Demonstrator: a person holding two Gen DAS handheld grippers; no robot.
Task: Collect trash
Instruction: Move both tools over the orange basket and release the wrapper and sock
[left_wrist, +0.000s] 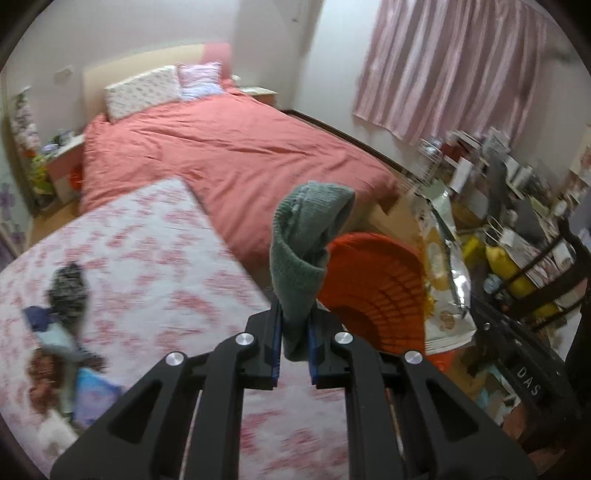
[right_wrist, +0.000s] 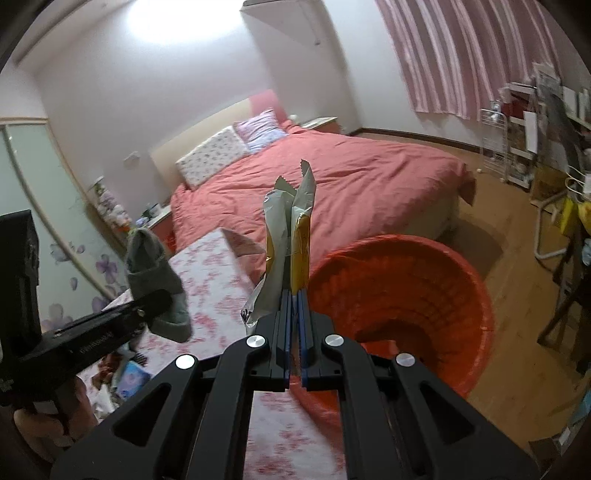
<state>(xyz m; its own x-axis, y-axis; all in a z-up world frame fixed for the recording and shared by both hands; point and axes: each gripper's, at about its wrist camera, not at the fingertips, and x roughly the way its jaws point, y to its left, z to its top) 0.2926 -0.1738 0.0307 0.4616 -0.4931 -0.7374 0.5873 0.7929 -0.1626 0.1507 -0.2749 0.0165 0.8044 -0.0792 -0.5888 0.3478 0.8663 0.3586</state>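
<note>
Beside floral table (right_wrist: 221, 295), orange basket (right_wrist: 406, 295) holds nothing visible.

Knitted green sock (left_wrist: 306, 240), glossy foil wrapper (right_wrist: 291, 236) (crinkled), ribbed plastic basket (right_wrist: 406, 295).

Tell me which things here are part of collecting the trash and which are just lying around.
Part of the job:
- green sock, shut in the left gripper
- snack wrapper, shut in the right gripper
- orange bin, beside the table
- clutter on the flowered tablecloth, possibly more trash

Just lying about:
- bed
- pillows
- pink curtain
- crowded shelves
</note>
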